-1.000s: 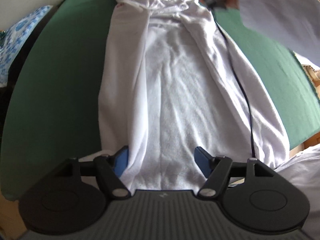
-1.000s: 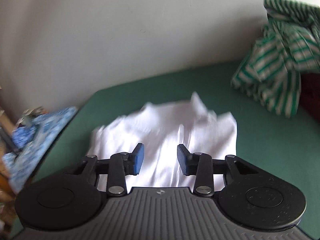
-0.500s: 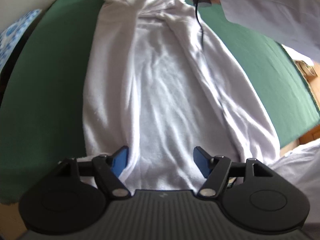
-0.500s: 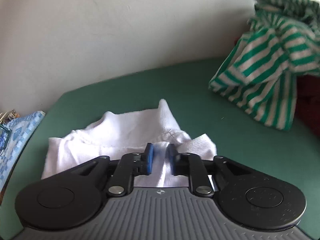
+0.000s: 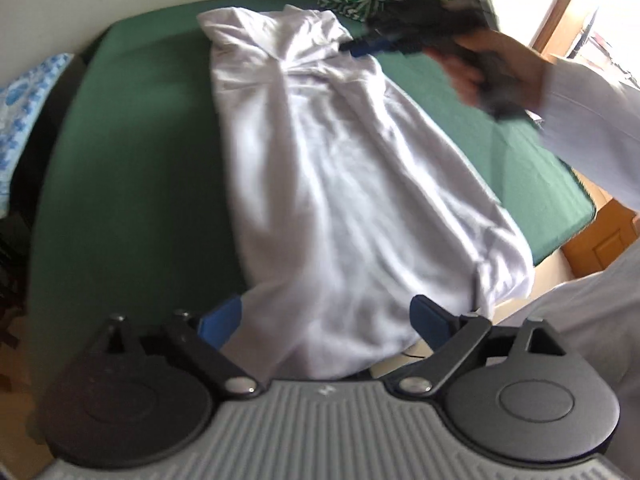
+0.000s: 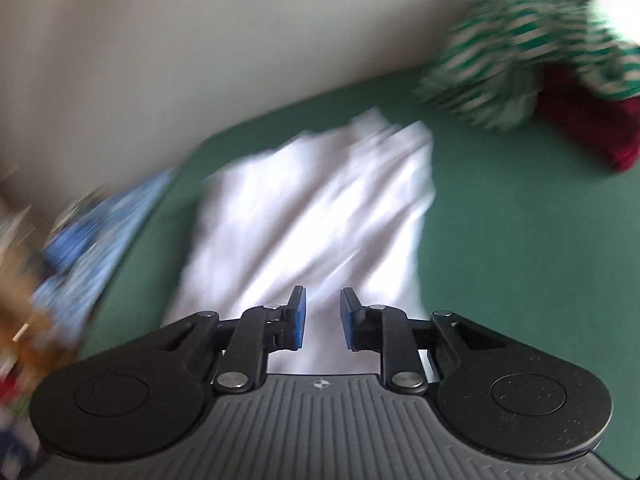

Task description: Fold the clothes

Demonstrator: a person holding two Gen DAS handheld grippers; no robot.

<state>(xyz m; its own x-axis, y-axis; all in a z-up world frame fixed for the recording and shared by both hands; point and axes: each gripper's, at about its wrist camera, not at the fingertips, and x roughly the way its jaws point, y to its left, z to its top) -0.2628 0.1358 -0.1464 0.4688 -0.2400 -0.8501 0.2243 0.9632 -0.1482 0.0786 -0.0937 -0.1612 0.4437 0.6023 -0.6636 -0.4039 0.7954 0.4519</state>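
Green tabletop against a pale wall, with a striped garment and a red one heaped at the far right.

Shirt: the white shirt lay lengthwise on the tabletop, both long sides already turned in, collar at the far end, hem hanging over the near edge.

Left tool: at the hem, jaws wide and opening. Cloth sat between the pads but neither pad pressed on it, so no hold.

Right tool: a hand held it at the far right corner of the collar. Jaws were narrow and closing. Only cloth beyond the gap showed, and no pinch was visible.

Step, as judged: side folds done, end-to-end fold being set up. The next move would call for a firm pinch at one end, through all layers, then carrying that end over to the other without dragging the side folds open.

Against the earlier frames: the left jaws stood wider than half a second before, and the shirt sat skewed to the right in its view. The right tool had drawn back from the collar, which had filled its jaws then. Both views were more blurred.
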